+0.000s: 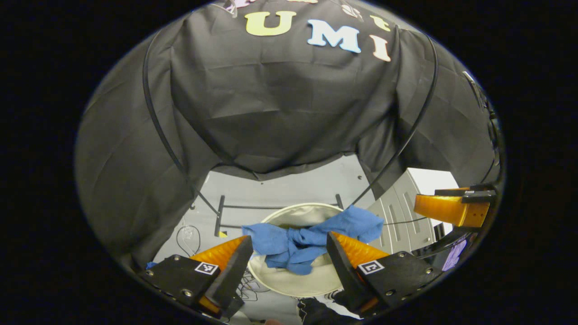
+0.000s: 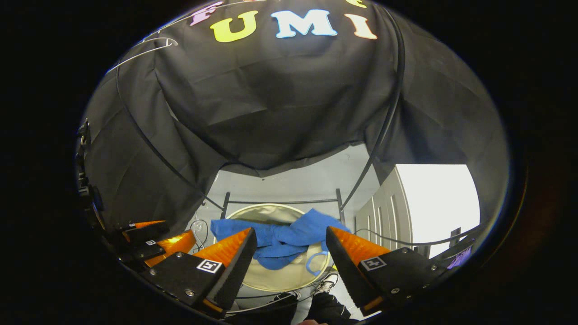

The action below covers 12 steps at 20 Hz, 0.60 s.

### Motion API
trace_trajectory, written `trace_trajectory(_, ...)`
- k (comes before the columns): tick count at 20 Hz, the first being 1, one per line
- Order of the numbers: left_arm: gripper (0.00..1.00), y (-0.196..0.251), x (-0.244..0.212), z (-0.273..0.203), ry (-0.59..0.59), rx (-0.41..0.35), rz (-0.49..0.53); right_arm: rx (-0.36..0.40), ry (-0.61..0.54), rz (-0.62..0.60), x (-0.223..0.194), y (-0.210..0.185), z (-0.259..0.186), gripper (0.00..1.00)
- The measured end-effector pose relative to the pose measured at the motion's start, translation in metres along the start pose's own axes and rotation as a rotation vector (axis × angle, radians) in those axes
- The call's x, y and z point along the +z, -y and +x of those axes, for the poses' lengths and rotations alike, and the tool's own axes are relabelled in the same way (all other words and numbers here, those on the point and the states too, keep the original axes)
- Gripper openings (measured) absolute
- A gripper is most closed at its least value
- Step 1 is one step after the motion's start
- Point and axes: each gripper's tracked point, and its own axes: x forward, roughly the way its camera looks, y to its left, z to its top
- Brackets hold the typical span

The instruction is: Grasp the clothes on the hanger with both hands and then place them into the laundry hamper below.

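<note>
Across the round cream hamper's rim [image 1: 276, 215], I see crumpled blue cloth [image 1: 301, 241] draped; my left gripper [image 1: 289, 253] and right gripper [image 2: 291, 248] both gape wide.

A white slatted cabinet [image 2: 384, 210] stands on the grey floor [image 2: 298, 183]. Left of the cabinet, a black metal frame [image 2: 280, 201] rests on the floor. Thin black cables [image 1: 156, 122] hang across the black cloth wall [image 1: 280, 104] above the cabinet.

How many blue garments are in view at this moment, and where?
1 that I can tell: a blue garment bunched over the round laundry hamper, draped across its rim, ahead of both open hand-held grippers. Its folds could hide a second piece.
</note>
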Motion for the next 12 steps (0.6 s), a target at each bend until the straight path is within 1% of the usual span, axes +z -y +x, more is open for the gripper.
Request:
trace_trajectory(1,0.96,-0.003,0.01,-0.009,0.024,0.005,0.004,-0.01,0.015,0.003,0.006,0.003,-0.006,0.95)
trace_trajectory(3,0.95,-0.008,0.031,-0.031,0.082,0.018,0.007,-0.027,0.058,0.009,0.019,0.007,-0.022,0.95)
trace_trajectory(6,0.95,-0.003,0.071,-0.062,0.179,0.01,0.015,-0.06,0.147,0.025,0.048,0.019,-0.047,0.95)
trace_trajectory(10,0.95,0.011,0.147,-0.11,0.351,0.011,0.076,-0.123,0.288,0.058,0.097,0.047,-0.085,0.95)
trace_trajectory(12,0.95,0.027,0.188,-0.14,0.443,0.003,0.083,-0.134,0.369,0.066,0.122,0.064,-0.107,0.95)
